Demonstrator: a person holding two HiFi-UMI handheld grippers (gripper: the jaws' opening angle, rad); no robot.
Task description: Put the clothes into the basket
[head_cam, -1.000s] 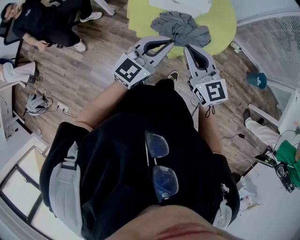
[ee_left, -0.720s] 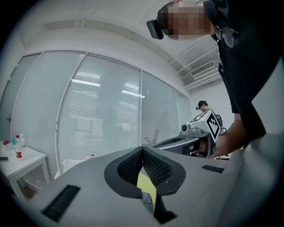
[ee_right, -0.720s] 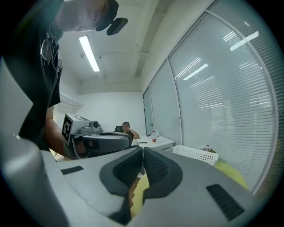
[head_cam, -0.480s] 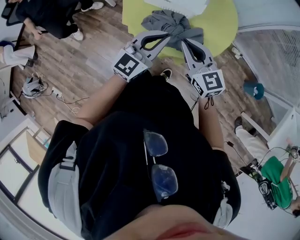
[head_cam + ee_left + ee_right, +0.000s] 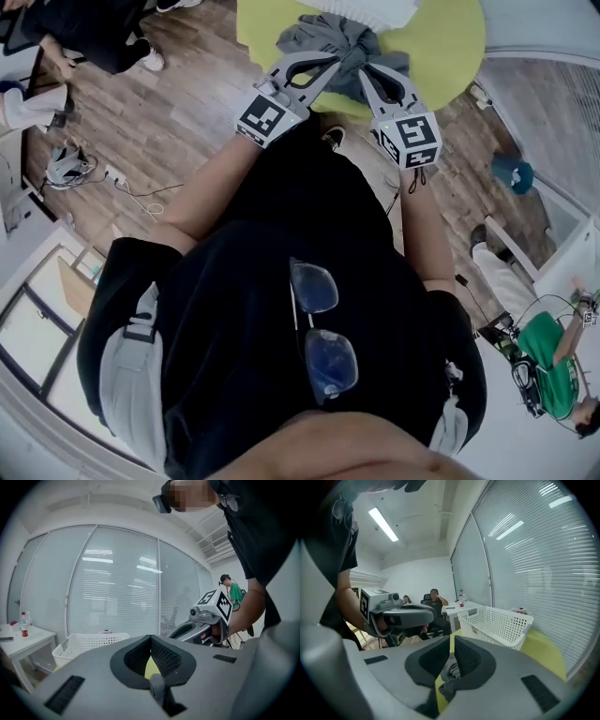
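Approach step: my left gripper (image 5: 336, 67) and right gripper (image 5: 363, 74) hover by the clothes (image 5: 321, 34), jaws closed, empty; opening comes next.

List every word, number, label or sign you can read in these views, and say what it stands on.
No words or numbers are readable anywhere.
The marker cubes show black-and-white square patterns only, no lettering.
The red label on the bottle is too small to read.
No print shows on the grey garment or the white basket.
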